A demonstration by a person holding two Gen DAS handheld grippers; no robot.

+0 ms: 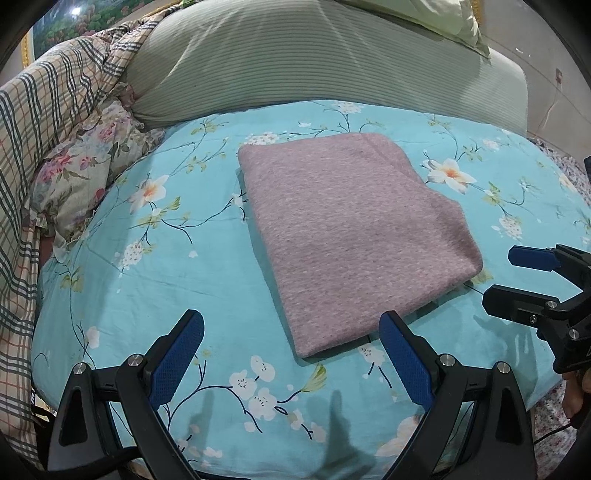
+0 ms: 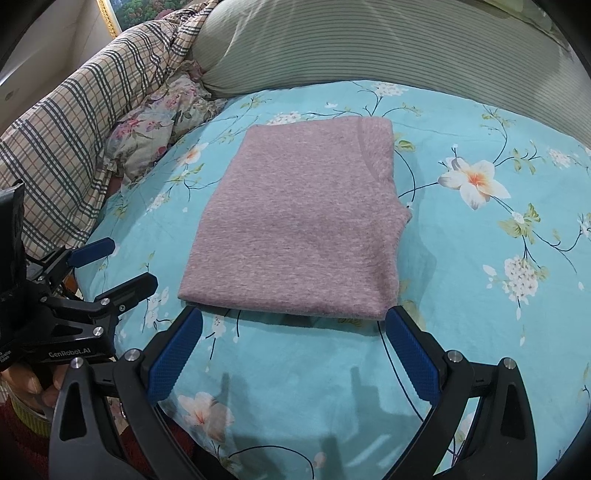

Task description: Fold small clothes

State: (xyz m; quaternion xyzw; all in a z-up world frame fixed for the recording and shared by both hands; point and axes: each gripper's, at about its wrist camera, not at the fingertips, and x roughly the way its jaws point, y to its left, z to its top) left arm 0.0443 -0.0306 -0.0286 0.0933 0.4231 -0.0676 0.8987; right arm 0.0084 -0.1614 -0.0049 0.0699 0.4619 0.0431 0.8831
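Bed, left to right: a plaid quilt (image 1: 48,122) is heaped along the left edge, with a flowered pillow (image 1: 85,173) tucked against it and a striped green bolster (image 1: 295,62) across the far side. A folded pink sweater (image 1: 347,236) is laid flat at the middle of the turquoise flowered sheet (image 1: 122,266), with bare sheet open on all four sides. The left gripper (image 1: 291,343) is held spread wide and empty, just short of the sweater's near corner. The right gripper (image 2: 293,339) is likewise spread and empty, its tips level with the sweater's near edge. Only the right view shows the ribbed neckline at the sweater's far right corner and a hand (image 2: 33,387) on the left tool; only the left view shows pale green bedding (image 1: 443,18) beyond the bolster.
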